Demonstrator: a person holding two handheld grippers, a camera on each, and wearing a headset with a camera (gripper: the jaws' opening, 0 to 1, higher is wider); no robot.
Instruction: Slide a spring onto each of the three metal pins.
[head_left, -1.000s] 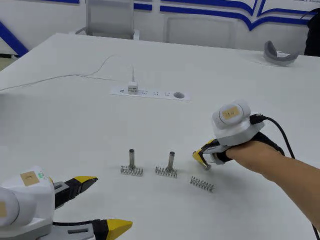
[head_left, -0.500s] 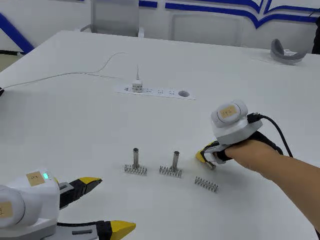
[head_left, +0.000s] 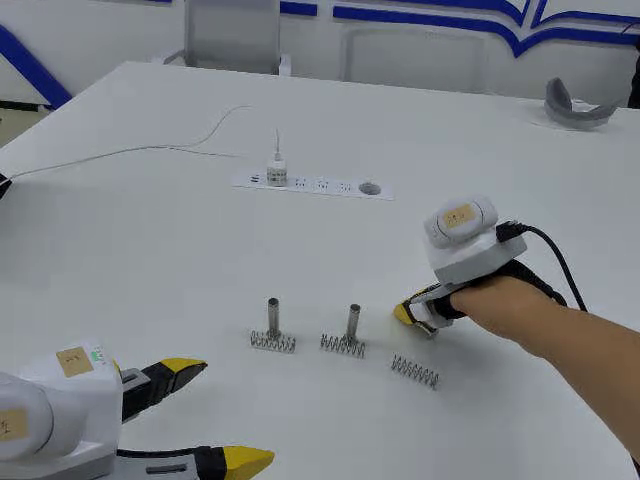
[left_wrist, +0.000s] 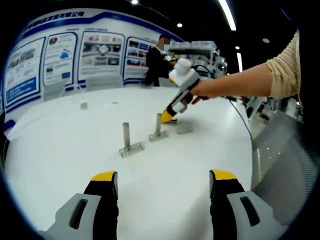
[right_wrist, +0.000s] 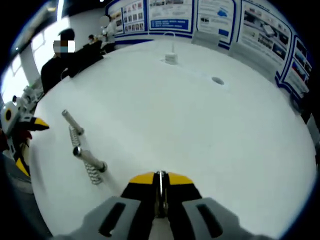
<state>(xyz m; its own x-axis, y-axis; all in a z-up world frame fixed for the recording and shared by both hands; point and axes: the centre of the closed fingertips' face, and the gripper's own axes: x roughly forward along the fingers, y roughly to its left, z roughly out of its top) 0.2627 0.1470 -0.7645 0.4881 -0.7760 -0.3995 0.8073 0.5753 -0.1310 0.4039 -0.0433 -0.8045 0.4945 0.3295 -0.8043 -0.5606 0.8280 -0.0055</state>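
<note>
- Now my left gripper (head_left: 222, 413) hovers over the near side of the white bench (head_left: 140, 240), its fingers (head_left: 178, 368) spread wide and holding nothing.
- My right gripper (head_left: 412, 316) sits low over the bench, fingers pressed together on a slim metal pin (right_wrist: 160, 194).
- Nearby, the left pin (head_left: 273, 314) and the middle pin (head_left: 353, 320) stand upright, with the left spring (head_left: 273, 342) and the middle spring (head_left: 343, 346) lying at their feet.
- A third spring (head_left: 414, 371) lies loose near my right gripper.
</note>
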